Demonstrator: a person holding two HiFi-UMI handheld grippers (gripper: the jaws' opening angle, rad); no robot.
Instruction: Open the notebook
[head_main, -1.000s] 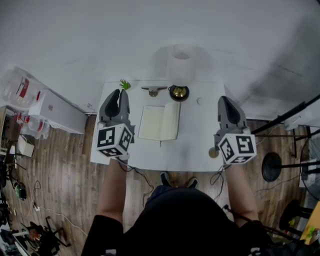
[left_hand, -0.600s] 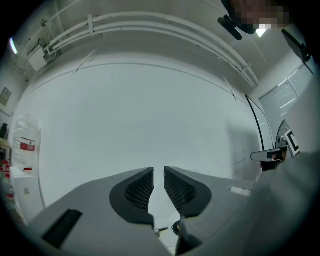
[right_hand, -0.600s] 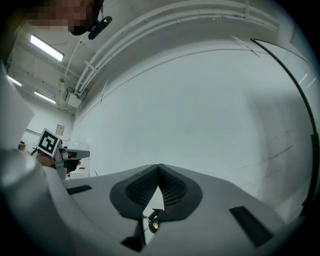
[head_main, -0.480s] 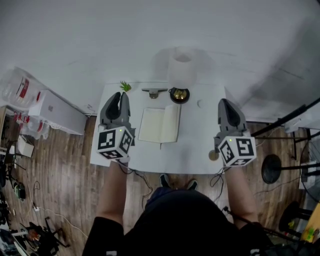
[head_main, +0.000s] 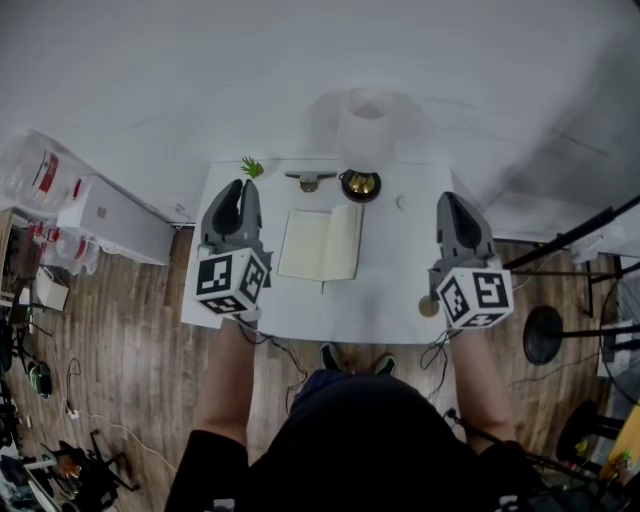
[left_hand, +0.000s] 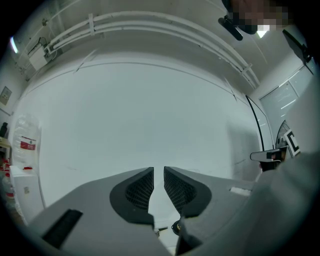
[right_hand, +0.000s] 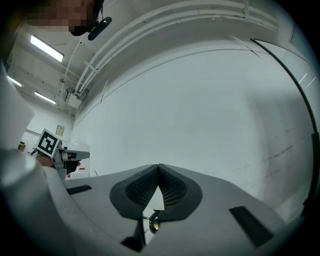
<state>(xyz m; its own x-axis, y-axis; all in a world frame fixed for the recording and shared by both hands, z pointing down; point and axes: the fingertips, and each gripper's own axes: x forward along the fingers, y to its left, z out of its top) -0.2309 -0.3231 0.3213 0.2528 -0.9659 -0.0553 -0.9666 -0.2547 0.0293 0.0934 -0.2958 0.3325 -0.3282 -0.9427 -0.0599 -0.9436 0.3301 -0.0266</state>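
Note:
The notebook (head_main: 321, 243) lies open on the white table (head_main: 390, 290), its cream pages facing up. My left gripper (head_main: 238, 185) hovers over the table's left edge, well apart from the notebook. Its jaws stand a narrow gap apart with nothing between them (left_hand: 158, 172). My right gripper (head_main: 450, 198) hangs over the right side of the table, also clear of the notebook. Its jaws are shut, tips touching, with nothing in them (right_hand: 159, 166). Both grippers point level toward the white wall.
Along the table's far edge stand a small green plant (head_main: 250, 167), a metal object (head_main: 309, 180), a dark bowl (head_main: 360, 185) and a white lamp (head_main: 365, 125). A small round disc (head_main: 428, 306) lies near the right front. Boxes (head_main: 100, 220) and a black stand base (head_main: 545, 333) flank the table.

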